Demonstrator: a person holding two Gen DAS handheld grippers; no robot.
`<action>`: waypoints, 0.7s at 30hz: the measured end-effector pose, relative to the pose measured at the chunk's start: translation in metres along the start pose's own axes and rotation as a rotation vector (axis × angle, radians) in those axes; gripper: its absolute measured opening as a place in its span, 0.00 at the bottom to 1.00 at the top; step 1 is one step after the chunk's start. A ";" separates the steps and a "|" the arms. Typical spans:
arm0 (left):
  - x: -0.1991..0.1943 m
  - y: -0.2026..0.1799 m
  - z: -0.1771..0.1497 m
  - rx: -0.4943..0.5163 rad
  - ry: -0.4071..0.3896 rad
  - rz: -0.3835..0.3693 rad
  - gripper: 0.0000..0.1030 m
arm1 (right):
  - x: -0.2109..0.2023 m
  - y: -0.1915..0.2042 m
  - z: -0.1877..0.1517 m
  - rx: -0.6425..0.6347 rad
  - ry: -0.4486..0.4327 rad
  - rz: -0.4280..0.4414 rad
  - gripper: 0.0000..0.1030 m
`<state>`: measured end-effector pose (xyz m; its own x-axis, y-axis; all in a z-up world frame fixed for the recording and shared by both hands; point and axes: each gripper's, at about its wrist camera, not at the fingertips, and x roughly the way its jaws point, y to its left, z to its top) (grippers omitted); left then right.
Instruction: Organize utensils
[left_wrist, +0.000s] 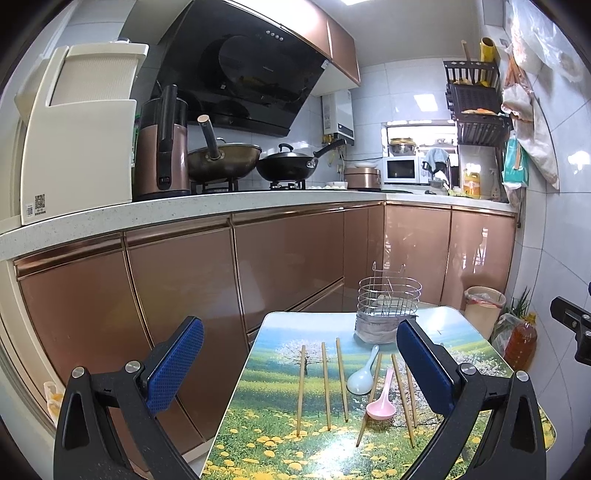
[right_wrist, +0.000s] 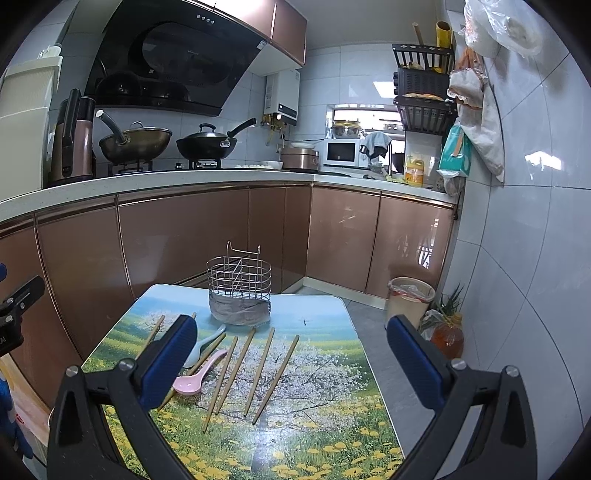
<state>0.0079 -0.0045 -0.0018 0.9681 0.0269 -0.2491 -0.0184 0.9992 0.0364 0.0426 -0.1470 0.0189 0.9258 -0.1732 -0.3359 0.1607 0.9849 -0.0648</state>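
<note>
Kitchen cabinets and a stove counter are seen behind a small table (right_wrist: 325, 317) printed with a meadow scene. A wire caddy (right_wrist: 240, 291), empty as far as can be seen, stands upright at the far edge of the table. Bamboo chopsticks (right_wrist: 260, 371) are laid in loose rows in front of it, with a white spoon (left_wrist: 364, 376) and a pink spoon (left_wrist: 382, 402) among them; the pink spoon appears to rest across one chopstick.

The left gripper (left_wrist: 299, 369) and the right gripper (right_wrist: 291, 362) are both held above the near end of the table, jaws spread wide and nothing held. No utensil has yet been placed in the caddy.

Risks are judged as follows. A chopstick is thin and round, so it may roll or slip out if pinched off-centre. Neighbouring chopsticks lie near one another and may be dragged or pushed off the table edge. The caddy looks light and may be tipped if struck at the rim. The overlapping spoon may be disturbed when the chopstick beneath is lifted.
</note>
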 end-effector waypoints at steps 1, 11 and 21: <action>0.000 0.000 0.000 0.003 0.000 0.000 1.00 | 0.000 0.000 0.000 -0.001 0.000 0.000 1.00; 0.012 0.000 0.000 0.000 0.041 -0.020 1.00 | 0.015 -0.001 0.003 0.000 0.025 0.009 1.00; 0.030 0.005 -0.003 -0.011 0.068 0.000 1.00 | 0.032 0.007 -0.001 -0.032 0.056 -0.025 1.00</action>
<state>0.0358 0.0014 -0.0119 0.9490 0.0281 -0.3141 -0.0210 0.9994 0.0259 0.0731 -0.1462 0.0067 0.9010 -0.1987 -0.3857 0.1716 0.9797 -0.1039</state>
